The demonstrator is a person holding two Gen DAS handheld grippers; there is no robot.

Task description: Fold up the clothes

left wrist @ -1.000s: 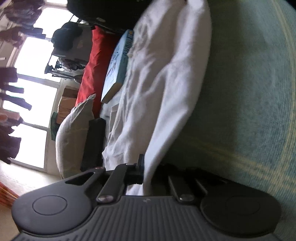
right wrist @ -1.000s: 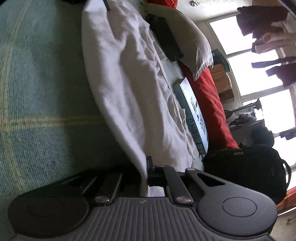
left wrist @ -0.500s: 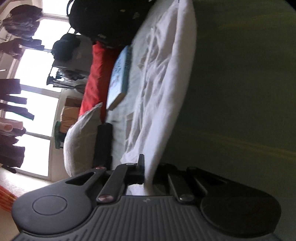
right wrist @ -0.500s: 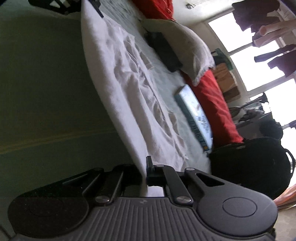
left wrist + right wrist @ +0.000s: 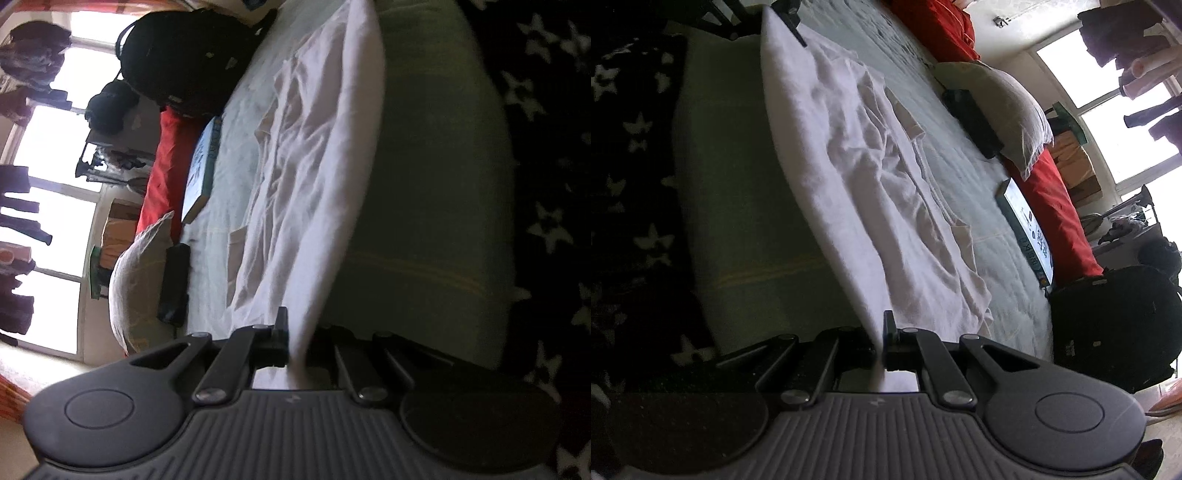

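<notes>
A white wrinkled garment (image 5: 314,177) lies across the pale green bed and hangs over its near edge; it also shows in the right wrist view (image 5: 857,192). My left gripper (image 5: 299,343) is shut on one end of the garment's near edge. My right gripper (image 5: 881,343) is shut on the other end of that edge. The held edge is stretched taut between them, lifted off the bed. The left gripper's tip (image 5: 792,16) shows at the far end of the cloth in the right wrist view.
On the bed (image 5: 424,206) lie a blue book (image 5: 201,173), a black flat case (image 5: 175,280), a grey pillow (image 5: 136,291), a red cushion (image 5: 166,166) and a black backpack (image 5: 184,55). A black star-patterned rug (image 5: 546,184) covers the floor beside the bed. Windows stand behind.
Both grippers have pulled back from the bed with the garment's edge still clamped. The bed's side and the star rug have come into view, and the cloth is stretched tighter.
</notes>
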